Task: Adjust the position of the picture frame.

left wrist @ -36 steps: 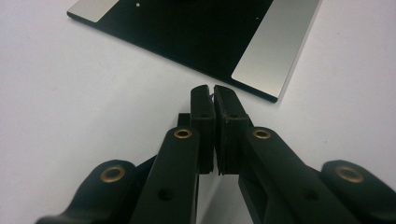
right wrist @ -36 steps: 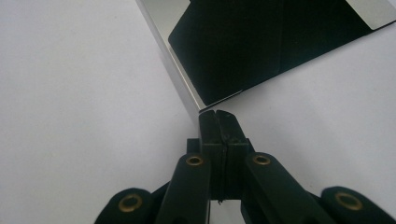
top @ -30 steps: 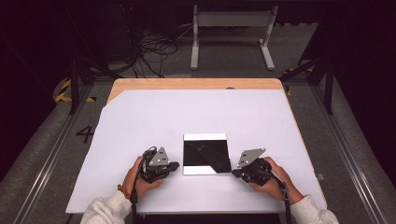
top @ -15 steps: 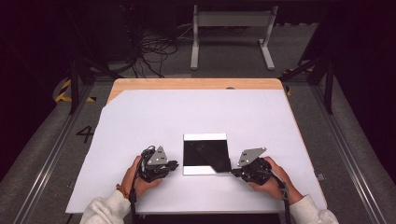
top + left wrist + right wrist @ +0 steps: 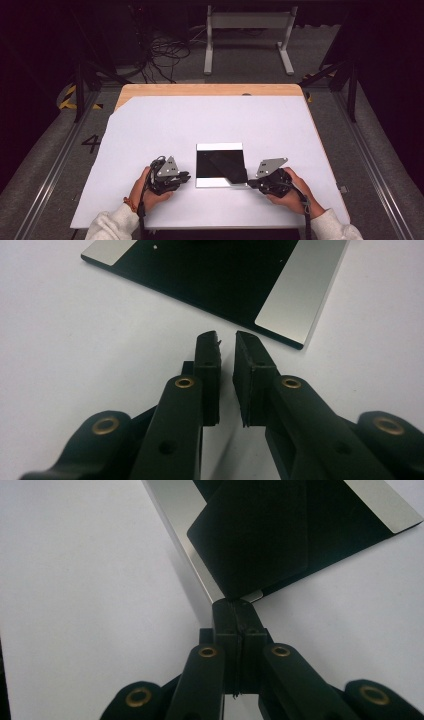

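Observation:
A square black plate [image 5: 206, 170] with silver strips along two edges lies flat on the white table, near its front. On it, set at an angle, rests a thin black sheet [image 5: 227, 167]. My right gripper [image 5: 250, 184] is at the plate's near right corner. In the right gripper view the right gripper [image 5: 233, 605] is shut on the near corner of the sheet [image 5: 255, 540], above the silver strip of the plate [image 5: 175, 525]. My left gripper [image 5: 186, 177] rests left of the plate. Its jaws have just been opening; in the left gripper view the left gripper [image 5: 226, 337] shows a narrow gap with nothing in it, just short of the plate [image 5: 300, 295].
The white tabletop [image 5: 200, 120] stretches far beyond the plate, with a wooden strip [image 5: 210, 89] at its far edge. Beyond the table, on the dark floor, are cables [image 5: 165, 55] and a grey metal stand [image 5: 245, 22].

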